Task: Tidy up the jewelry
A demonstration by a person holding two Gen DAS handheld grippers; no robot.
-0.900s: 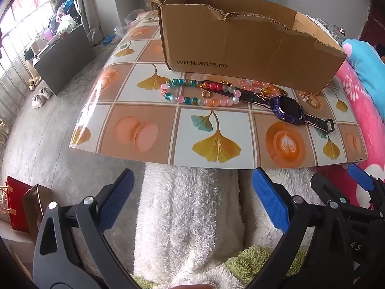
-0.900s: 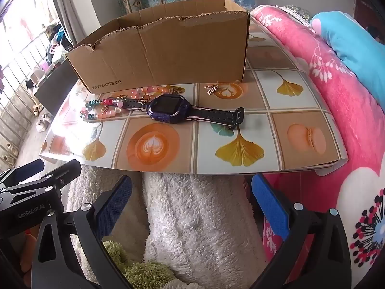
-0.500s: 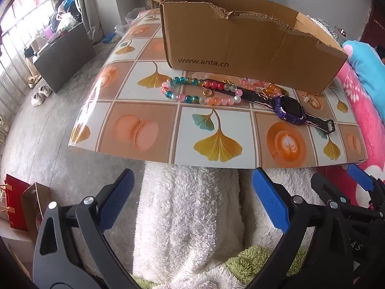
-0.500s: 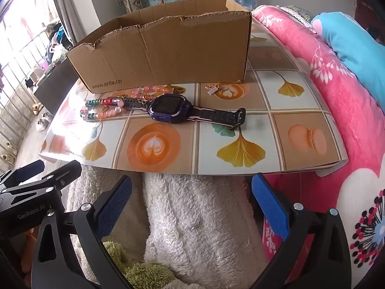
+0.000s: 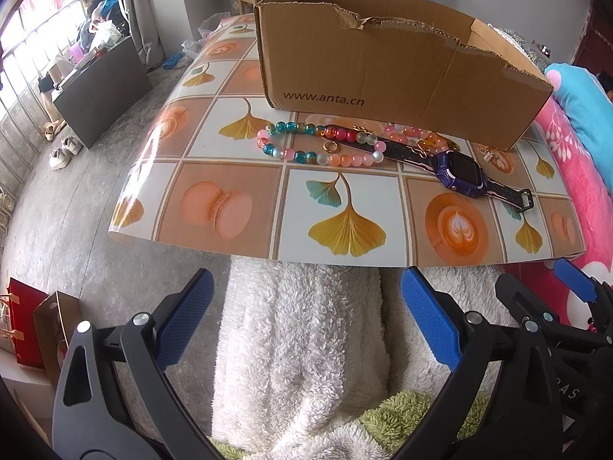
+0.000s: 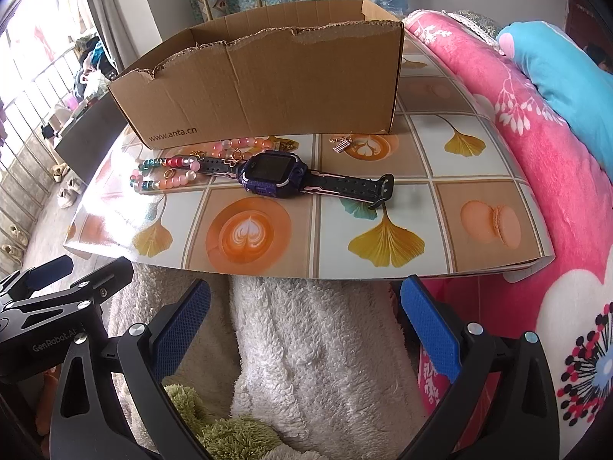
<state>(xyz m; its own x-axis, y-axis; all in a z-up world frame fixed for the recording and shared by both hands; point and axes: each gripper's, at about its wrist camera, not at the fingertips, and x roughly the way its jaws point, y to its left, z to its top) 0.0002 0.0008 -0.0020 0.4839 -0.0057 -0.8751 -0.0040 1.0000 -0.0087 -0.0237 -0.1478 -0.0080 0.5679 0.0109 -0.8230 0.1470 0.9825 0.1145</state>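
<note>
**A:** ok so where are the jaws at? Both sets look wide apart to me, nothing between them. Left gripper [image 5: 306, 322] and right gripper [image 6: 304, 320] both hang over the white fleece [image 5: 306, 345], short of the near edge of the worktop [image 5: 230, 245]. Blue pads [image 5: 429, 326] bare on both.

**B:** yep, same read. Neither one touches any of the jewelry. In the left view you can see the right gripper's blue tip poking in at the lower right, so they sit side by side.

**A:** and the stuff itself? Taking the box [image 5: 383, 73] as the landmark:

**B:** everything lies on the worktop just in front of the box's printed wall. Bead loop [image 5: 306, 145] in front of the box's left half, with a small gold ring [image 5: 330, 147] lying inside the loop. A pink bead strand [image 5: 406, 134] sits closer to the box, nearly under its front wall. The watch [image 6: 274, 174] is in front of the box's right half, flat, face up; one strap end lies across the bead loop, the other runs out past the box's right corner.

**A:** there's also a tiny charm [image 6: 342, 145] right at the box's front right corner, apart from the watch.

**B:** right. Can't tell what's inside the box from either view. Pink blanket [image 6: 536, 176] to the right of it.
</note>
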